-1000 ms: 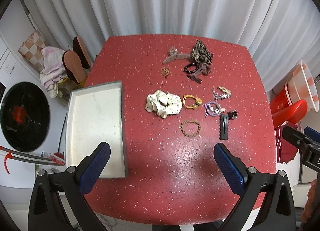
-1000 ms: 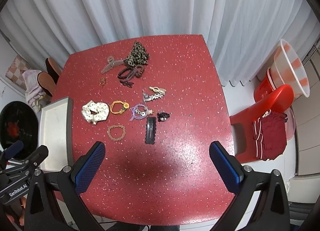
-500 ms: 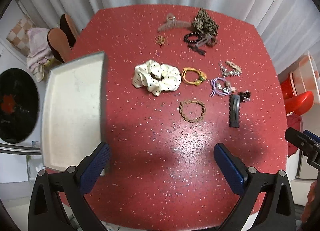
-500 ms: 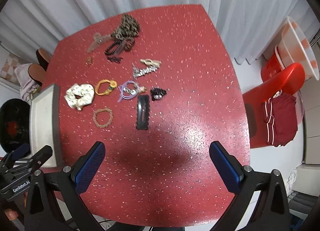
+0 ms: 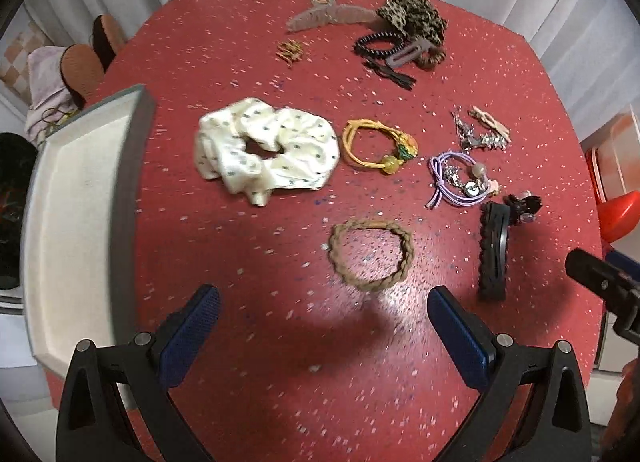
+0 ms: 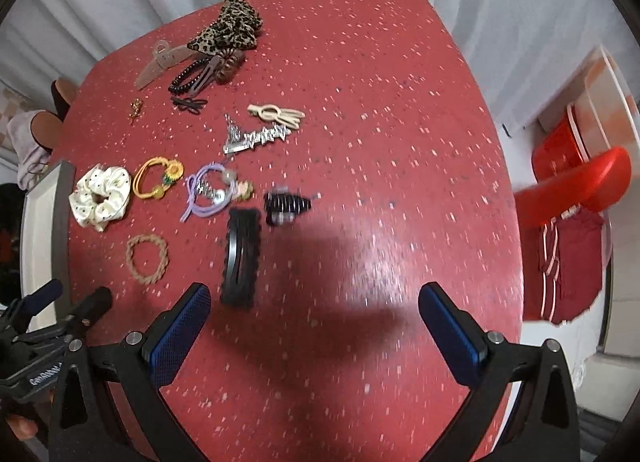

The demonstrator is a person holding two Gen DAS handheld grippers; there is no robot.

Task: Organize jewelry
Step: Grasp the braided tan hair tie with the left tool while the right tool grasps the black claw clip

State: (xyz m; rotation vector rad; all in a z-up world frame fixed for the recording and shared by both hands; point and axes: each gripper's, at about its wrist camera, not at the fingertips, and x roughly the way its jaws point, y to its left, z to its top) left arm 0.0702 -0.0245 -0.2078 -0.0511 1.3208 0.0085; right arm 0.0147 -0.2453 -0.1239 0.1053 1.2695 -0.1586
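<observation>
Hair accessories lie spread on a red speckled table (image 5: 260,302). A white dotted scrunchie (image 5: 264,150), a yellow band (image 5: 378,144), a purple band (image 5: 460,182), a brown braided band (image 5: 372,254) and a long black clip (image 5: 494,250) are nearest. My left gripper (image 5: 324,332) is open and empty, just short of the braided band. My right gripper (image 6: 314,328) is open and empty, with the black clip (image 6: 241,256) ahead of its left finger. A grey tray (image 5: 76,222) lies at the table's left edge.
At the far side lie a leopard scrunchie (image 5: 414,18), a beige claw clip (image 5: 328,14) and dark hair ties (image 5: 380,46). A small black claw clip (image 6: 286,204), a silver clip (image 6: 256,136) and a cream clip (image 6: 276,114) lie mid-table. A red chair (image 6: 572,190) stands right.
Both grippers have moved down and forward toward the table, so the accessories look larger and closer. Both stay open and empty. Nothing on the table has moved.
</observation>
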